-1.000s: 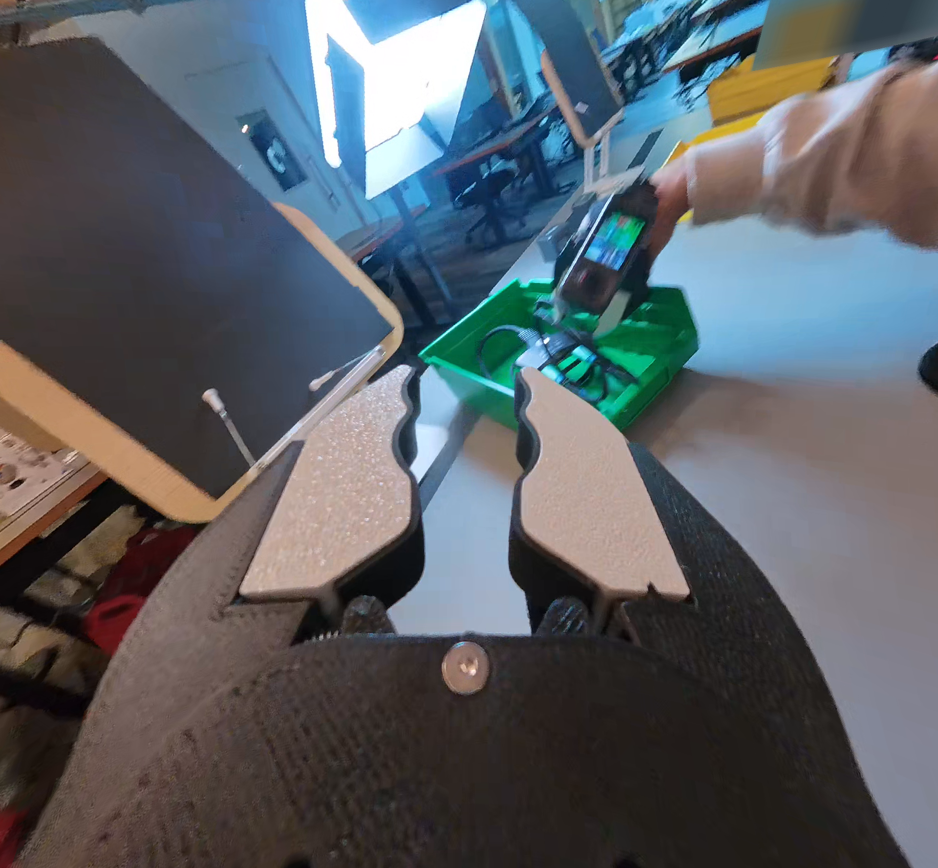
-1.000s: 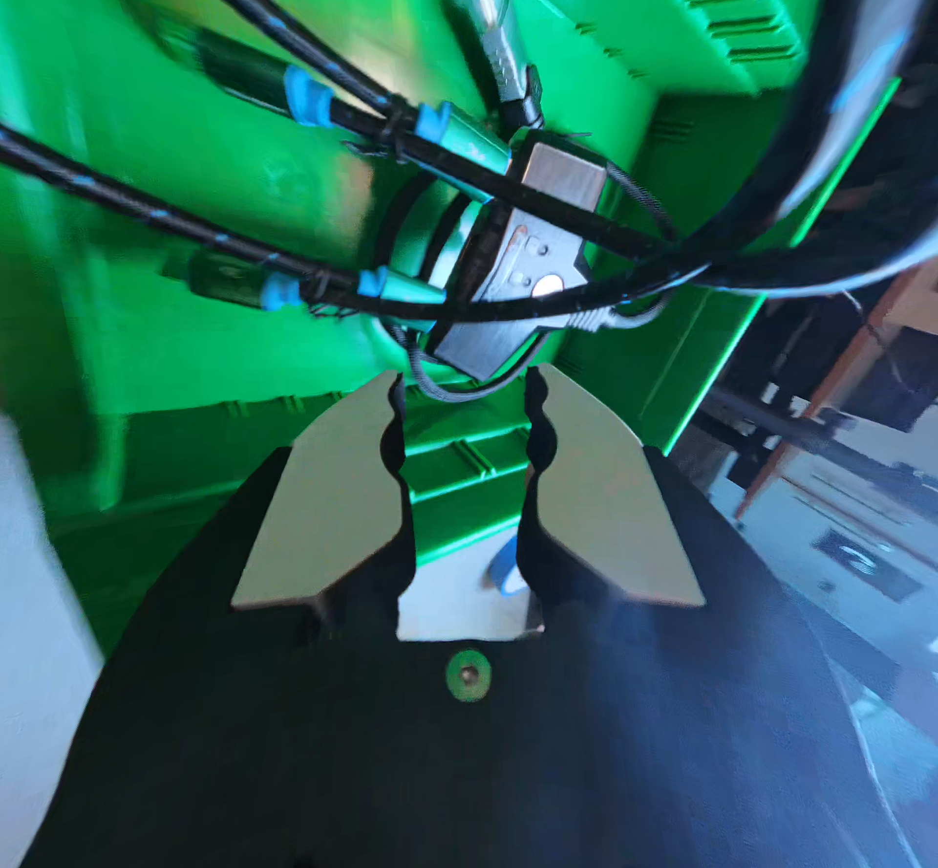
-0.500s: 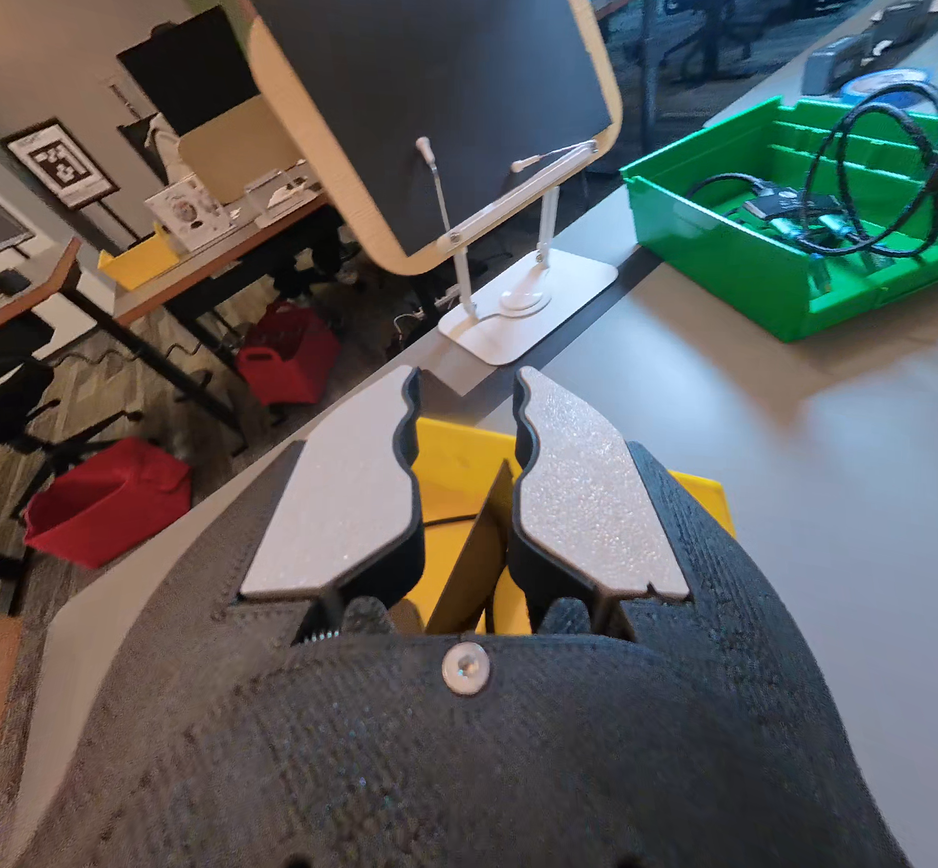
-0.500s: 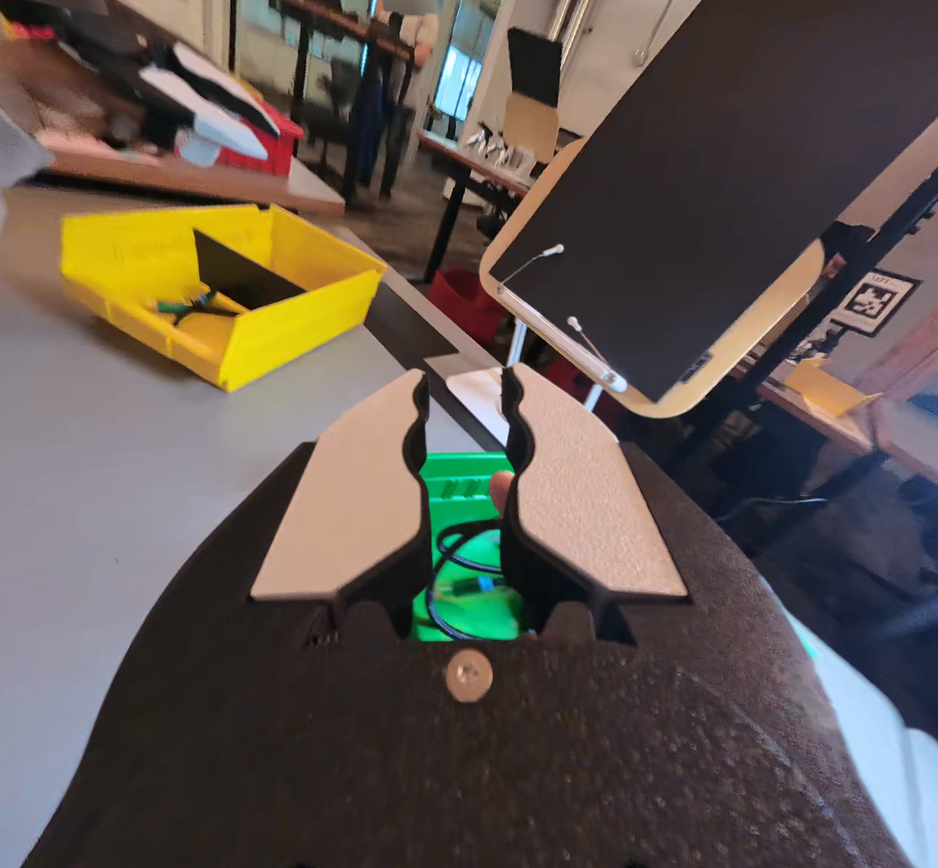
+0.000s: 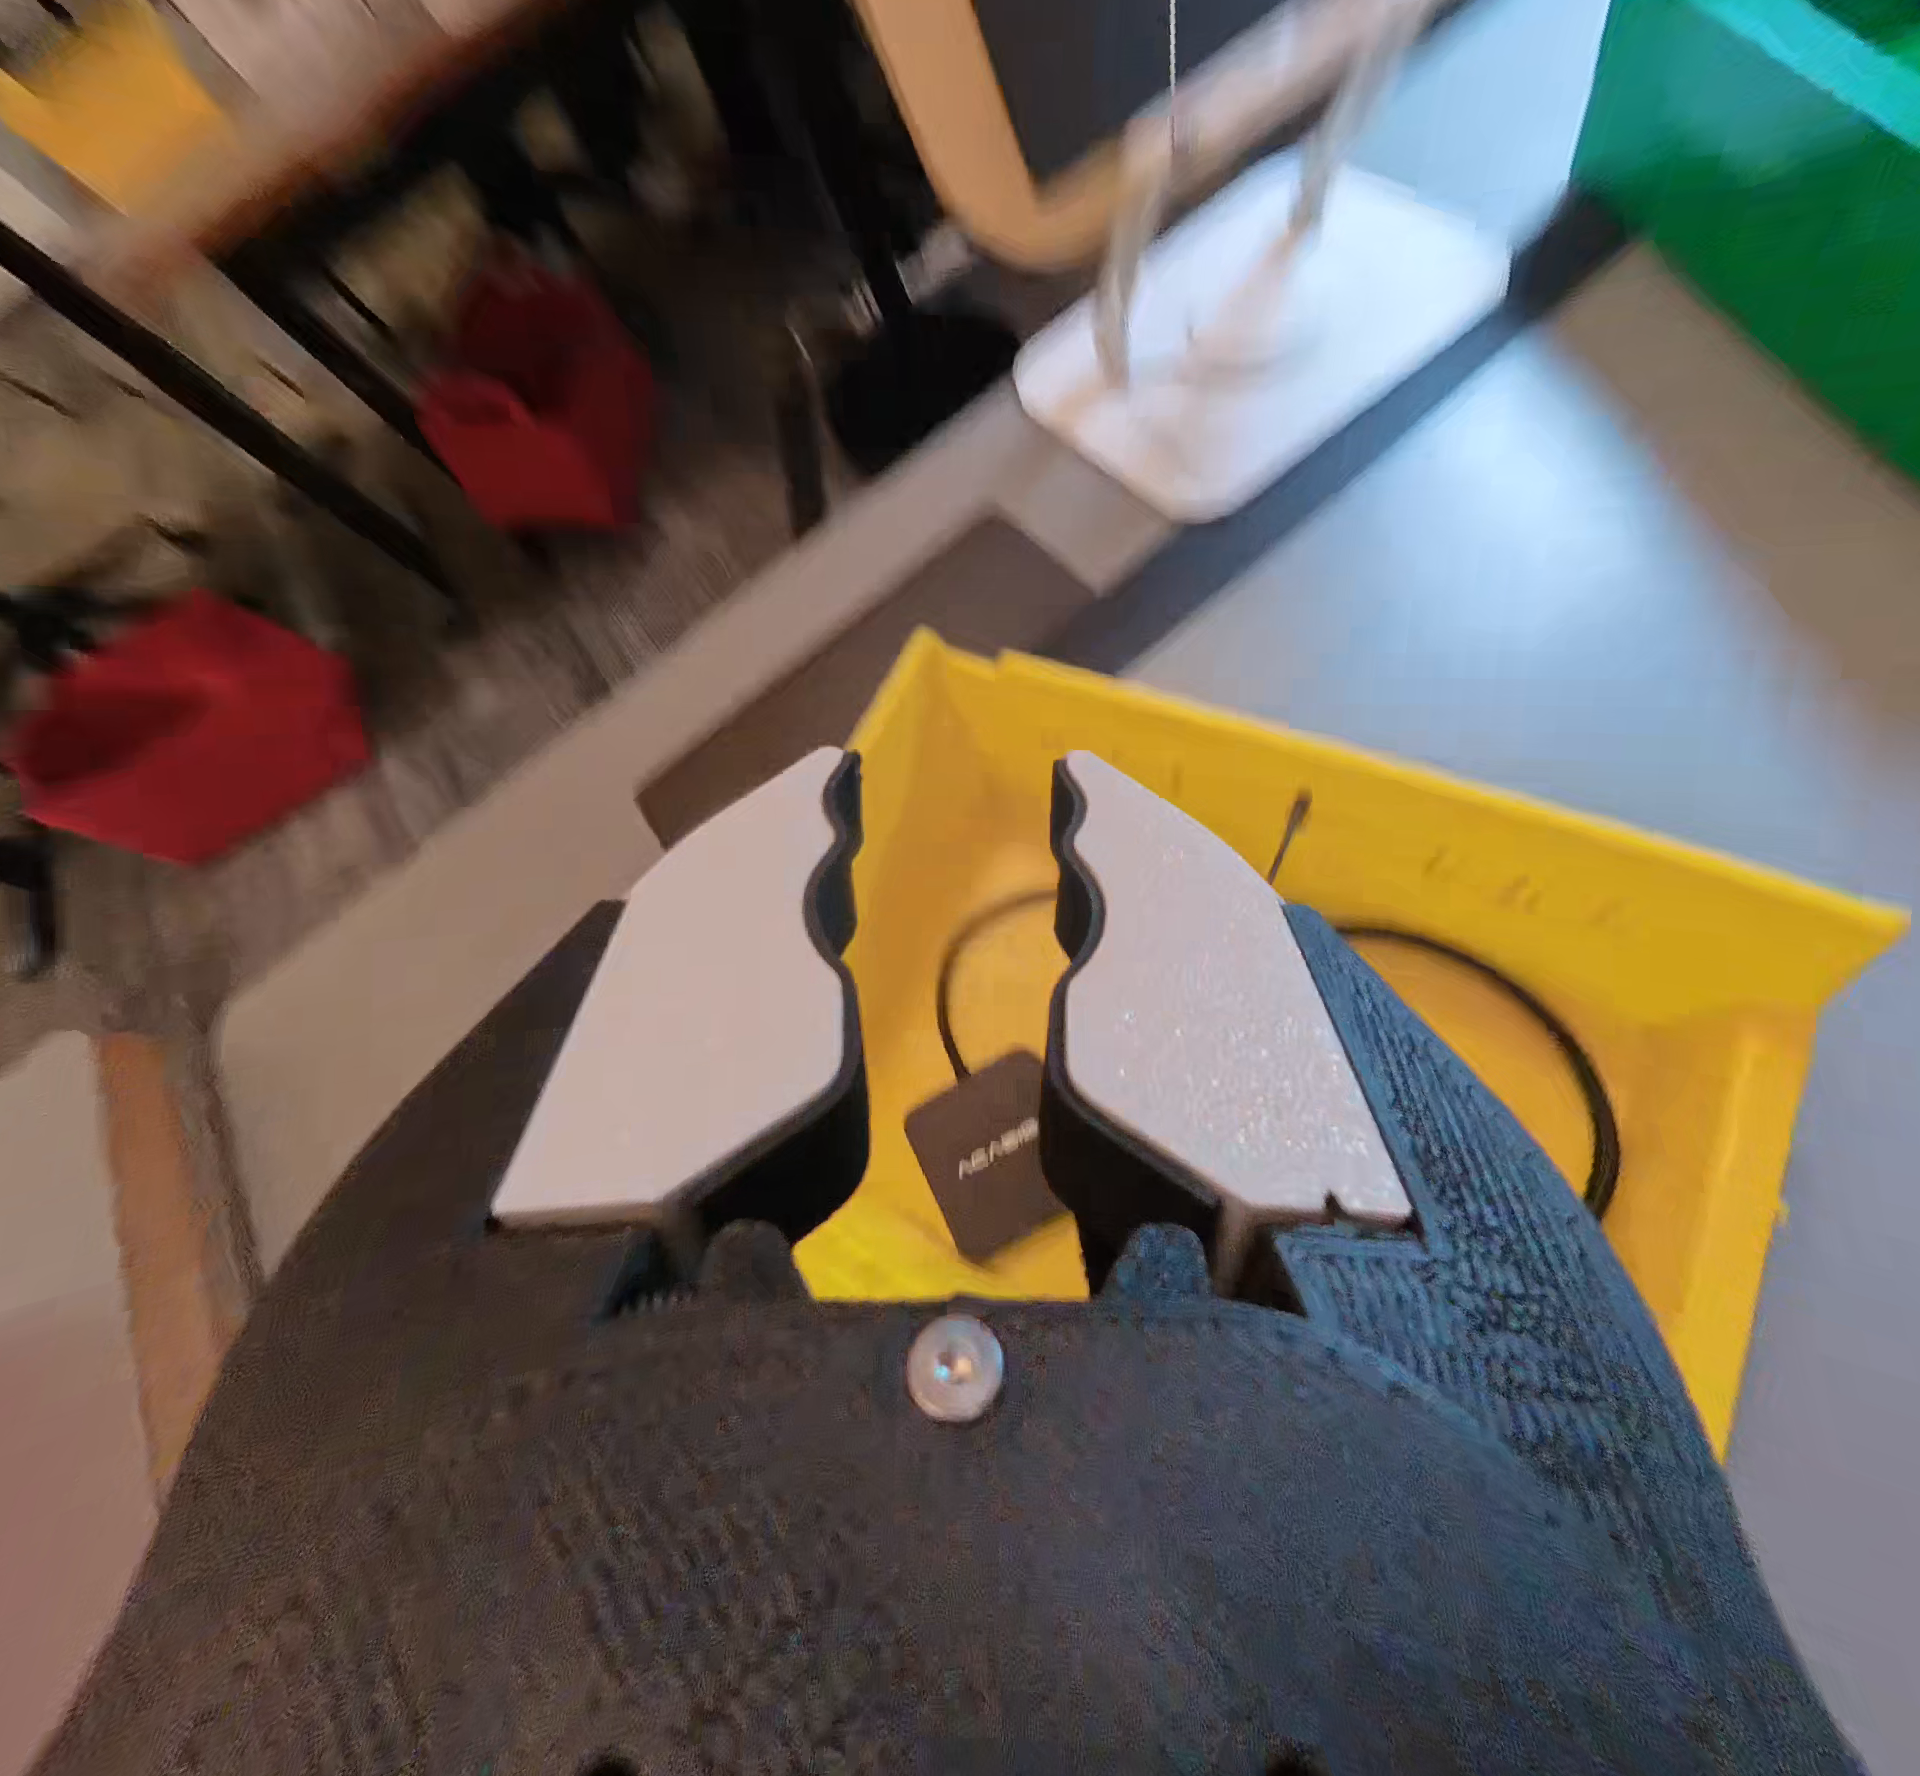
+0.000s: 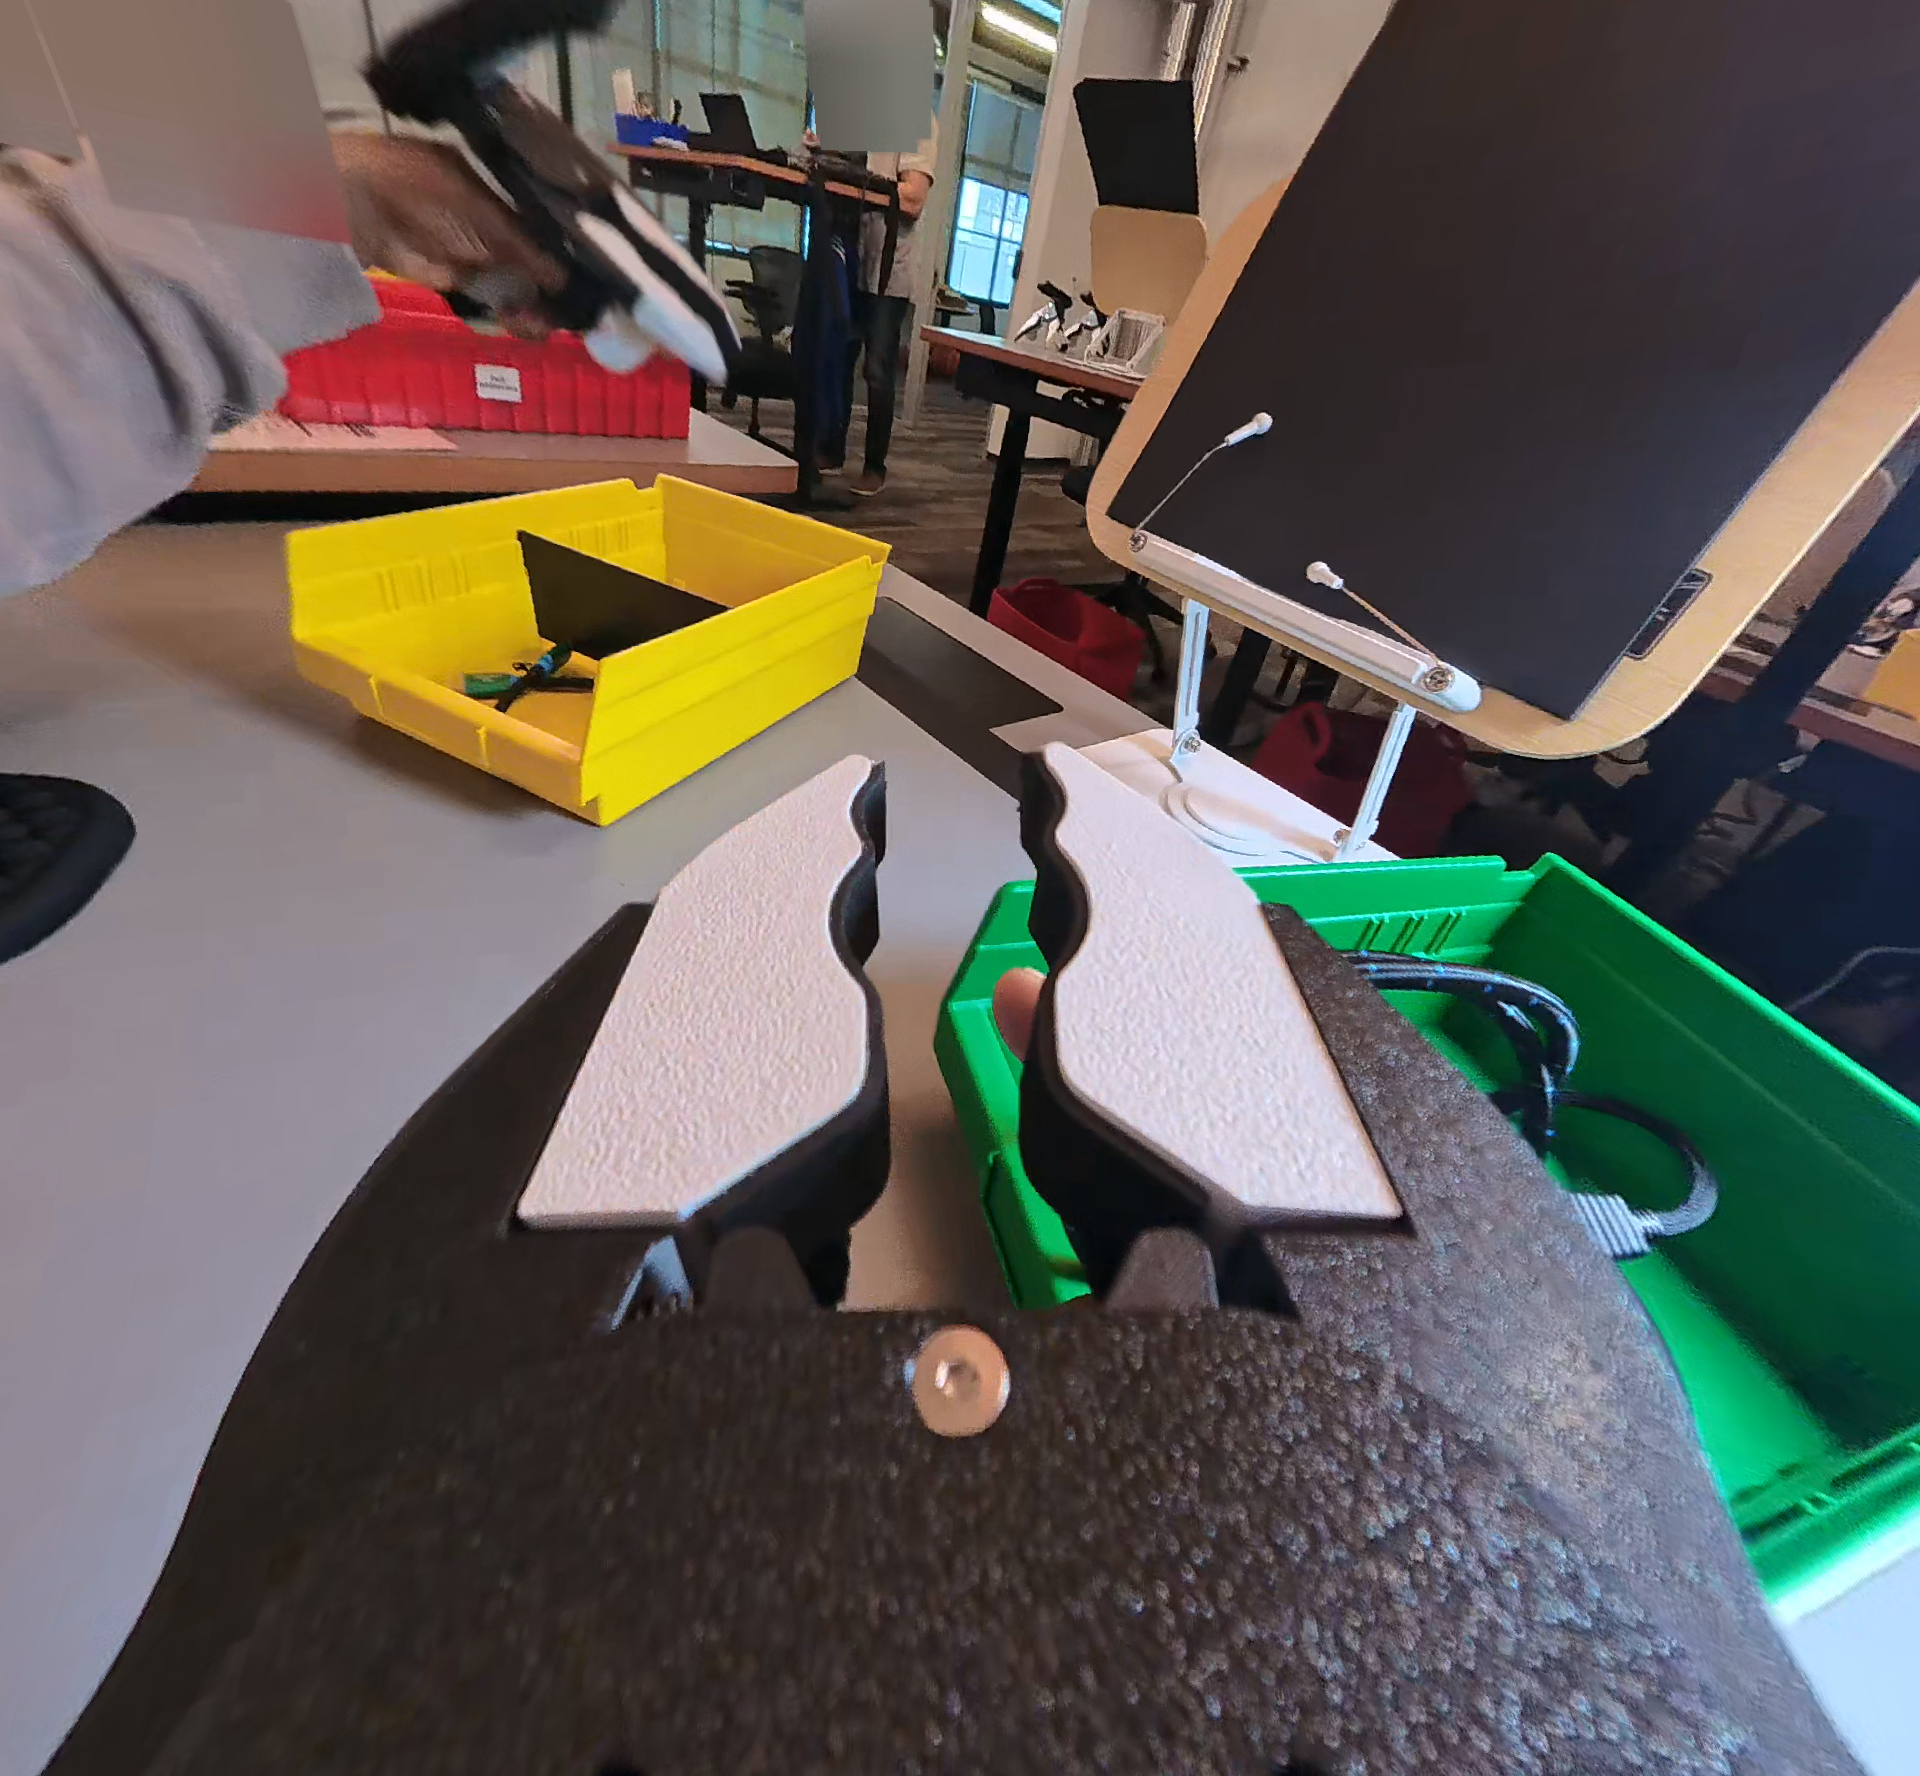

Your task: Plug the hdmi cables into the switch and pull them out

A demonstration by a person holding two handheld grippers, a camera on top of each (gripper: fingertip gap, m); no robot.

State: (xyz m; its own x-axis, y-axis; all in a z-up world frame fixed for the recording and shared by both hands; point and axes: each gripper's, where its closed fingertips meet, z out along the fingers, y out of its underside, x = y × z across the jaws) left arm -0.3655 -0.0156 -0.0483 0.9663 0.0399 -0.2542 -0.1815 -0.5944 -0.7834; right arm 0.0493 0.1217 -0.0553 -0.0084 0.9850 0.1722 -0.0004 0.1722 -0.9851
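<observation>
HDMI cables (image 6: 1538, 1020), black with blue flecks, lie coiled in the green bin (image 6: 1766, 1103) on the right side of the grey table (image 6: 260, 999); I see them just past my right gripper (image 6: 951, 812), which hangs over the bin's near-left corner. Its jaws stand moderately apart with nothing between them. A fingertip (image 6: 1016, 1004) peeks out behind its right pad, against the green wall. I cannot make out the switch in the green bin from here.

My left gripper (image 5: 954, 776) hangs over the yellow bin (image 5: 1558, 853), jaws likewise parted and empty. Below the gap lies a small black square box (image 5: 977, 1170) with a thin black cable (image 5: 1538, 1009) looping around the bin floor. The far background in this view is smeared by motion.

From the right wrist view the yellow bin (image 6: 665, 687) sits farther left on the table, with a black divider (image 6: 603, 599) and some small green-and-black pieces (image 6: 520, 677) in its near compartment. A dark board on a white stand (image 6: 1538, 303) rises at the table's far edge.
</observation>
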